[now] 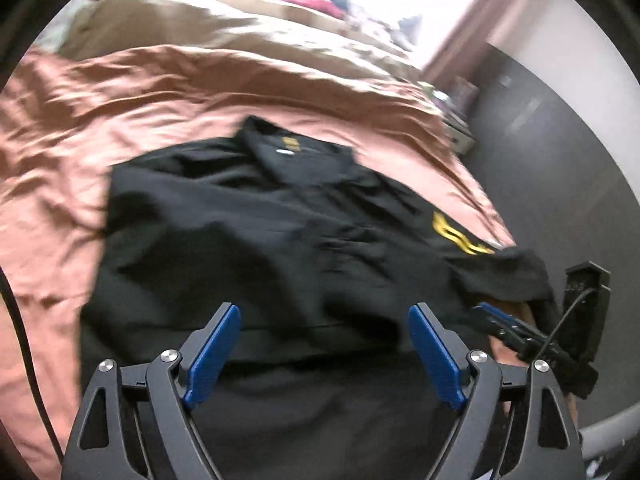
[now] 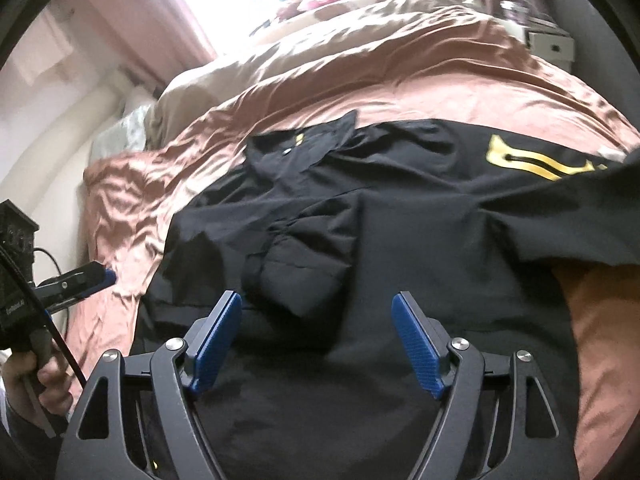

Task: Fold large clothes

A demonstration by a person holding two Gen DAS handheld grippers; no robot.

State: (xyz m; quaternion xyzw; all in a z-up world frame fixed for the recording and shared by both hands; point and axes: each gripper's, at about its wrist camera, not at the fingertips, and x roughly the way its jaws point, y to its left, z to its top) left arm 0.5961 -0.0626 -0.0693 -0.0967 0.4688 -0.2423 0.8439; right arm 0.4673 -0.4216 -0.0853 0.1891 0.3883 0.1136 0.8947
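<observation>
On bed: black shirt (image 1: pixel 256 240) flat, sleeve (image 2: pixel 296 268) folded inward.
Left gripper (image 1: pixel 324 354): wide, empty.
Right gripper (image 2: pixel 316 344): wide, empty.
Next: grasp hem at 6 o'clock.

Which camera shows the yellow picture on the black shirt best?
The right wrist view: the yellow print on the black shirt is large and sharp there, though a fold hides its right end. The left wrist view shows it smaller, blurred, near the shirt's edge.

Item: black shirt (image 2: pixel 360 220). A large yellow print (image 2: pixel 532 162) is borne on it, its characters cut off and not legible. A small yellow neck label (image 1: pixel 291 143) is seen inside the collar, too blurred to be read.
</observation>
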